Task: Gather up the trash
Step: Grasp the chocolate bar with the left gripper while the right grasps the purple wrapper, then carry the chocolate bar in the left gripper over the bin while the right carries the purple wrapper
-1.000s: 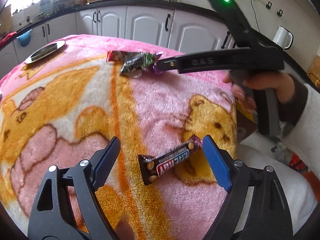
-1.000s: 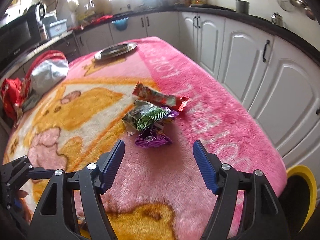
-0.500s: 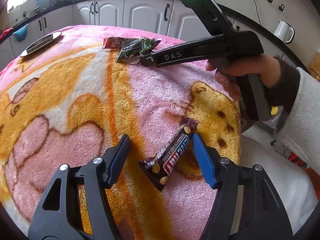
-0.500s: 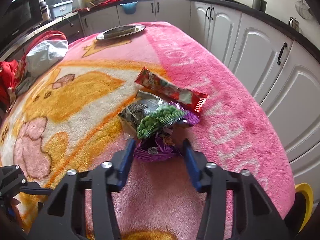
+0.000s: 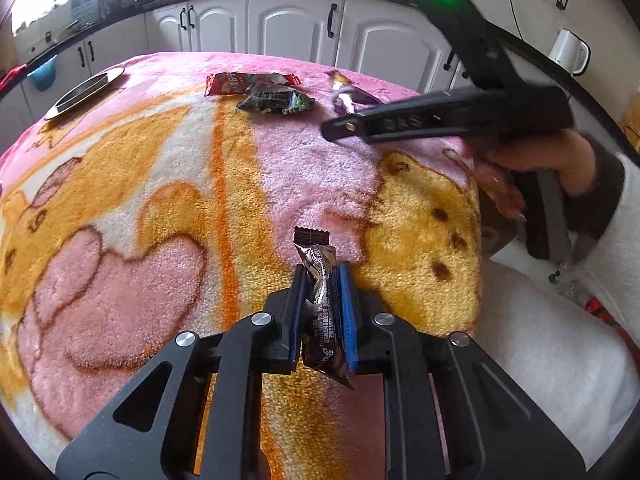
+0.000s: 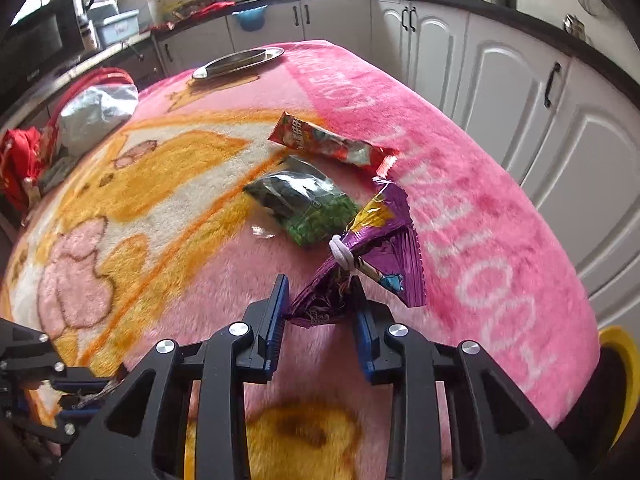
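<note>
Pick-up step: left gripper pinches the chocolate wrapper, right gripper pinches the purple wrapper beside the green packet; next, carry both to a bin

Each camera sits just behind its own jaws and looks forward along them, close above the blanket-covered table. The left wrist view faces the table's far edge and the white cabinets beyond it. The right wrist view looks along the table toward its far corner and the window. Both take in the red wrapper, the green packet and the metal tray.
</note>
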Tool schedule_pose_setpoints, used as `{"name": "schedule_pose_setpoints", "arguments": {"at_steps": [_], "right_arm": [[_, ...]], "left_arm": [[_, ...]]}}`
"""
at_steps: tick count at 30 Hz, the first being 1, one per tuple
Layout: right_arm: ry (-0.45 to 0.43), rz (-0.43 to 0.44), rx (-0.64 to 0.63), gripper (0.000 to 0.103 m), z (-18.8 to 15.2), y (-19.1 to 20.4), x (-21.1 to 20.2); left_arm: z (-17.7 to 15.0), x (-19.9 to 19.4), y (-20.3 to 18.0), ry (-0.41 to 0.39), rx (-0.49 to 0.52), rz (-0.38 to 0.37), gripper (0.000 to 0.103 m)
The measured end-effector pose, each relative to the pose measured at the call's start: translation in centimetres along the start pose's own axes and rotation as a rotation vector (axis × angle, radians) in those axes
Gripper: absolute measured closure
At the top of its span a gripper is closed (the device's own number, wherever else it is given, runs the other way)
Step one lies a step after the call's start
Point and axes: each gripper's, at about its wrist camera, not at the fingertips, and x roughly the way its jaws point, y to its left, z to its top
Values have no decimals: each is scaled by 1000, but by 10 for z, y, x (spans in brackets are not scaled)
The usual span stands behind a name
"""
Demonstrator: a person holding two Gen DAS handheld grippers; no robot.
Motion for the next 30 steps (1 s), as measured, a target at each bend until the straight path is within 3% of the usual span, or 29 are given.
{"name": "schedule_pose_setpoints", "arguments": {"at_steps": [2, 4, 13, 30], "right_arm": [[-7, 1, 10, 76, -6, -1, -6], [-5, 2, 23, 91, -11, -3, -10], [-52, 18, 45, 91, -29, -12, -44], [-184, -37, 90, 91, -55, -48, -135]], "left_arm": [[0, -1, 0, -4, -6, 0, 93], [1, -1, 0, -11, -14, -1, 93], [15, -3, -6, -47, -32, 0, 93], [66, -9, -54, -153, 11, -17, 93]]}}
